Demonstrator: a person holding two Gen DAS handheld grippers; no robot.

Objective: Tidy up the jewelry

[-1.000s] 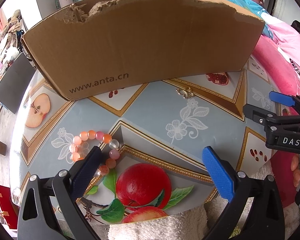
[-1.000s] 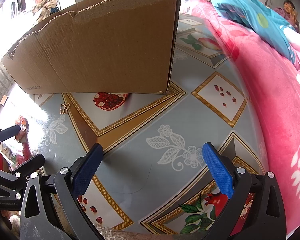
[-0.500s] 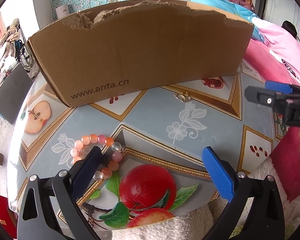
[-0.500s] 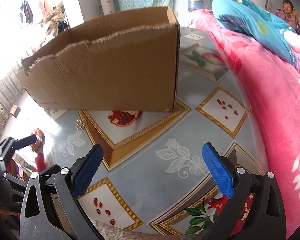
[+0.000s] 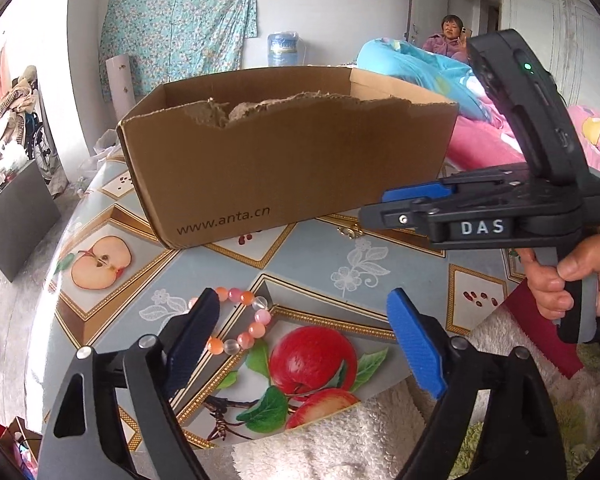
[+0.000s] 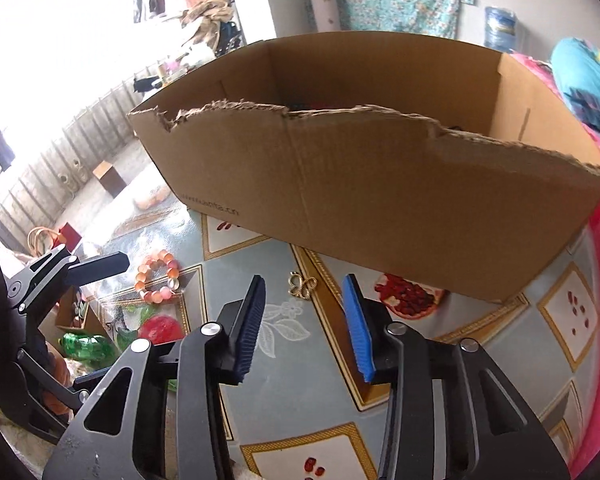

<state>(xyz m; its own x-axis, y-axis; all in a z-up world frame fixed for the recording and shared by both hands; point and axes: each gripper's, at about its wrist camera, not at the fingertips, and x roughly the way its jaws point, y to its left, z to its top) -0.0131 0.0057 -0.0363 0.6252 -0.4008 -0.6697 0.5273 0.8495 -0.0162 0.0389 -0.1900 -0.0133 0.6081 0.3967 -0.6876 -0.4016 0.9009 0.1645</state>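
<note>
A tabletop covered in a fruit-patterned cloth is seen through two hand-held grippers. A cardboard box with a torn front edge stands on it, open at the top; what lies inside cannot be made out. Two pieces of jewelry lie loose in front of the box. A bracelet of pink and orange beads rests flat on the cloth, and a small gold clasp-like ornament lies nearer the box, well apart from the bracelet. The left gripper is held above the tabletop with its jaws fairly wide; they have just been closing a little, and nothing is between the pads, though one pad overlaps the bracelet's edge in the view. The right gripper is held by a hand and is pointed down toward the gold ornament; its jaws have just been closing to a narrow gap, and nothing is held between them. The step in hand is judged to be the approach before any pick-up, with both pieces still outside the box. For the next move, a gripper would need to be lowered until a piece sits between the pads, closed gently, then lifted over the torn edge. The ornament is small and flat, so a low, careful pinch is likely needed.
</note>
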